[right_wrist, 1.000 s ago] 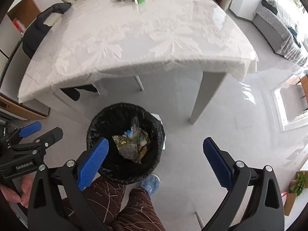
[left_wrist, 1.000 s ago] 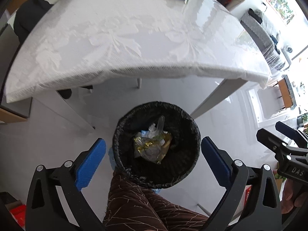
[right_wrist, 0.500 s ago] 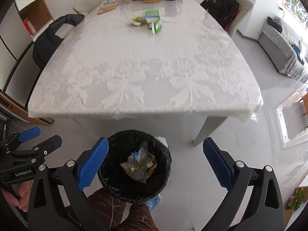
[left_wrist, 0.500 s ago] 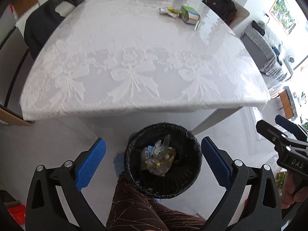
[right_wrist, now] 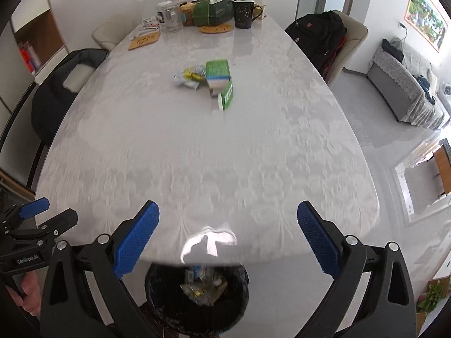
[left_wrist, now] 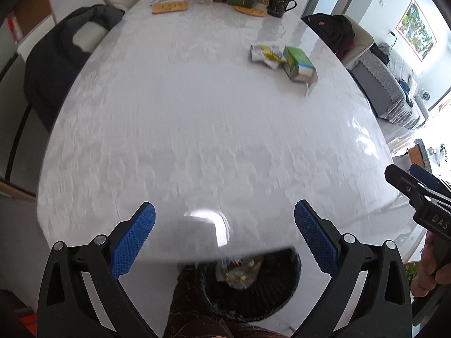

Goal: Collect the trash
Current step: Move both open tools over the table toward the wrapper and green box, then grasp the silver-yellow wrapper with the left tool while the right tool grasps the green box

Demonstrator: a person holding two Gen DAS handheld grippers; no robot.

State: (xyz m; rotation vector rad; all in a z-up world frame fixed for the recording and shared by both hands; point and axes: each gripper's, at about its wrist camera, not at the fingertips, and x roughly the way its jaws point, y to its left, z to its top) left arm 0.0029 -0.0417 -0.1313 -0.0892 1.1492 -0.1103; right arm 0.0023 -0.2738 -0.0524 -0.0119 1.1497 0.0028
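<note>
A green and white carton [left_wrist: 299,64] [right_wrist: 220,81] lies open on the white table [left_wrist: 183,129] [right_wrist: 197,146], with crumpled yellow and silver wrappers [left_wrist: 265,52] [right_wrist: 189,76] beside it, far from both grippers. Below the table's near edge stands a black bin [left_wrist: 253,301] [right_wrist: 157,290] holding wrappers. My left gripper [left_wrist: 224,236] is open and empty above the near table edge. My right gripper [right_wrist: 227,235] is open and empty too, raised over the same edge with the bin under it.
A black mug [right_wrist: 244,14], a green tissue box [right_wrist: 211,12], jars and wooden coasters crowd the table's far end. Chairs with dark jackets [left_wrist: 59,62] [right_wrist: 318,36] flank the table. A leg in brown patterned cloth [left_wrist: 191,309] is beside the bin.
Both grippers rose and tilted up from looking down into the bin to looking across the tabletop. The bin slid to the bottom of both views. Jaws stayed open.
</note>
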